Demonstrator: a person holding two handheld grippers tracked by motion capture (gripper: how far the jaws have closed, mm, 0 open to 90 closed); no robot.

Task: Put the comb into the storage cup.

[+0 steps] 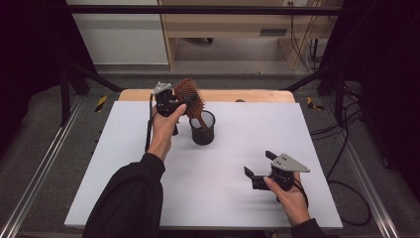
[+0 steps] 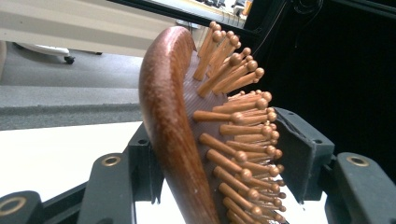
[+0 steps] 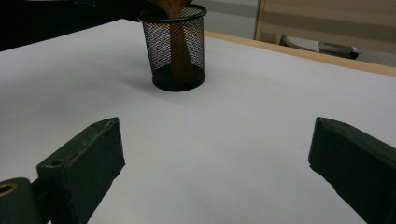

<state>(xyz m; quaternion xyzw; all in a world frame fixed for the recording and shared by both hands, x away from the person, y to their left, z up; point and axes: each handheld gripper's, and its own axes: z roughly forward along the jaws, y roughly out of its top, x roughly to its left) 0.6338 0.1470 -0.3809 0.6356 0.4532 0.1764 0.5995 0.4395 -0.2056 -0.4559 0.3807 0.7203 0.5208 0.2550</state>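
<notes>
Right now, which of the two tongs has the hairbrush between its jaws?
The left tongs, raised over the mesh cup: the wooden hairbrush head sits between its jaws, handle down in the cup. The right tongs hang open near the table's front, holding nothing.

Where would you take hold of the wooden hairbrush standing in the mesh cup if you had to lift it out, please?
Probably by its head. The hairbrush stands handle-down in the mesh cup, so only the head is free. Come in level from the side, as the left gripper does, one of the fingers on the smooth wooden back and the other on the bristle tips. Lift straight up, since the handle sits deep in the cup.
</notes>
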